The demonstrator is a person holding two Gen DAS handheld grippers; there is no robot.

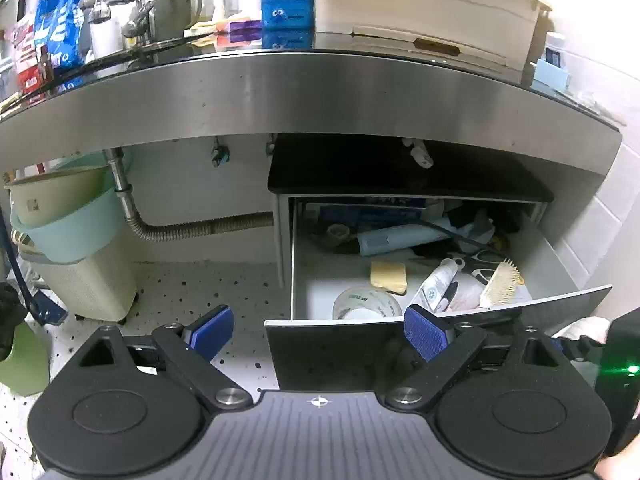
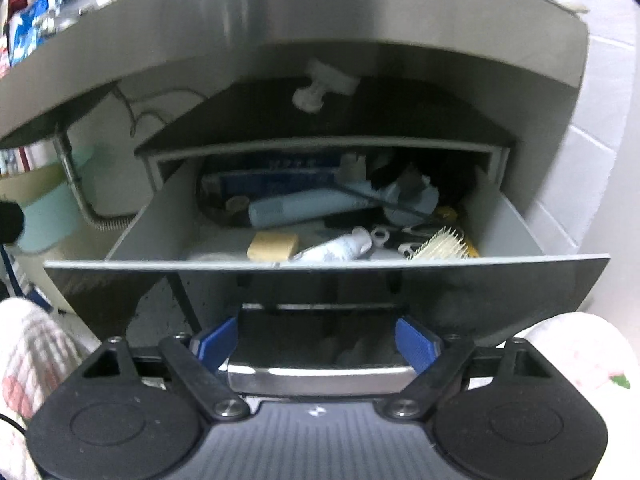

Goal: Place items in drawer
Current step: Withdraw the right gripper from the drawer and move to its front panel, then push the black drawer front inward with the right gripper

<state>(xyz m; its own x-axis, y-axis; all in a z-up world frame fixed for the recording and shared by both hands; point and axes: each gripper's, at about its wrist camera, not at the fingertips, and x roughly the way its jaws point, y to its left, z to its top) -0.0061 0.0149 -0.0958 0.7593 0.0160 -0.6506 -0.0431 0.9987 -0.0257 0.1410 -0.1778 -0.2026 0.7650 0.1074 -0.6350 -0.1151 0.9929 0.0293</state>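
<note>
The drawer (image 2: 320, 276) is seen pulled out, its handle (image 2: 320, 376) lying crosswise between the right gripper (image 2: 320, 342), whose fingers are spread and empty. The left gripper (image 1: 318, 330) is held wide, empty, farther off.

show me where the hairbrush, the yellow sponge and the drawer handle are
hairbrush (image 1: 501, 283), left wrist view, on its bristles.
yellow sponge (image 1: 388, 276), left wrist view, on its top face.
drawer handle (image 2: 318, 374), right wrist view, on the chrome bar.

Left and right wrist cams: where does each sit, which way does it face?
Left wrist: on the open left gripper, left of and above the drawer, facing the counter; right gripper's body at right edge.
Right wrist: on the right gripper, low at the drawer front, fingers either side of the handle.
Shared: drawer, brush, soap.
</note>
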